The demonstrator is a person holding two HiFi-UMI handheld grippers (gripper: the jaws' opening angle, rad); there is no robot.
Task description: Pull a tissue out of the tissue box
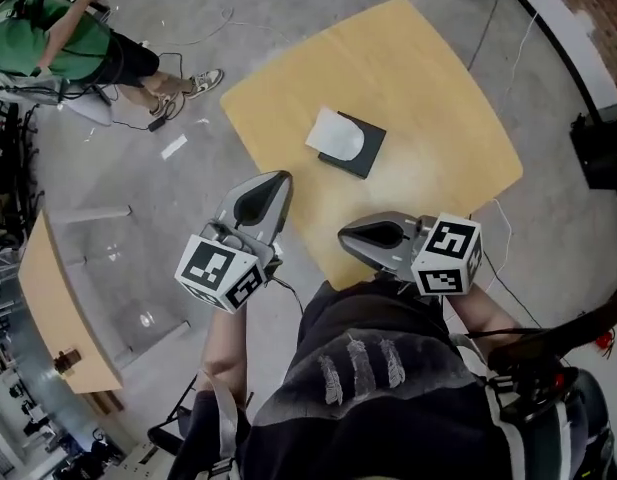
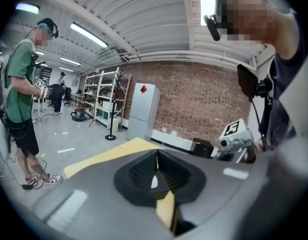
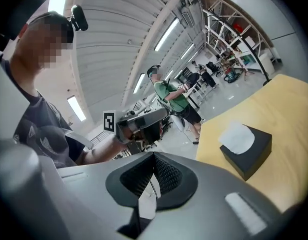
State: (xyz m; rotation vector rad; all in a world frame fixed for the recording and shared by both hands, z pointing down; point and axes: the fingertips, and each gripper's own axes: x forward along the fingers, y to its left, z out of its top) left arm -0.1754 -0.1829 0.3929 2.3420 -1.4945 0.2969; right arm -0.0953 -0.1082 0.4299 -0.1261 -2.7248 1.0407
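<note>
A black tissue box (image 1: 360, 149) with a white tissue (image 1: 334, 133) standing out of its top sits mid-way on the yellow table (image 1: 428, 98). Both grippers hover off the table's near edge, short of the box. My left gripper (image 1: 274, 182) is shut with nothing in it and points toward the box from the lower left. My right gripper (image 1: 350, 236) points left, also shut and empty. In the right gripper view the box (image 3: 251, 154) and tissue (image 3: 235, 137) lie ahead to the right of the closed jaws (image 3: 154, 176). The left gripper view shows its shut jaws (image 2: 157, 173) over the table edge (image 2: 119, 153).
A person in a green shirt (image 1: 58, 38) stands on the grey floor beyond the table's far left corner. A second wooden table (image 1: 58, 308) is at the left. A black case (image 1: 600, 150) sits on the floor at right. Shelves and a white cabinet (image 2: 144, 109) line the brick wall.
</note>
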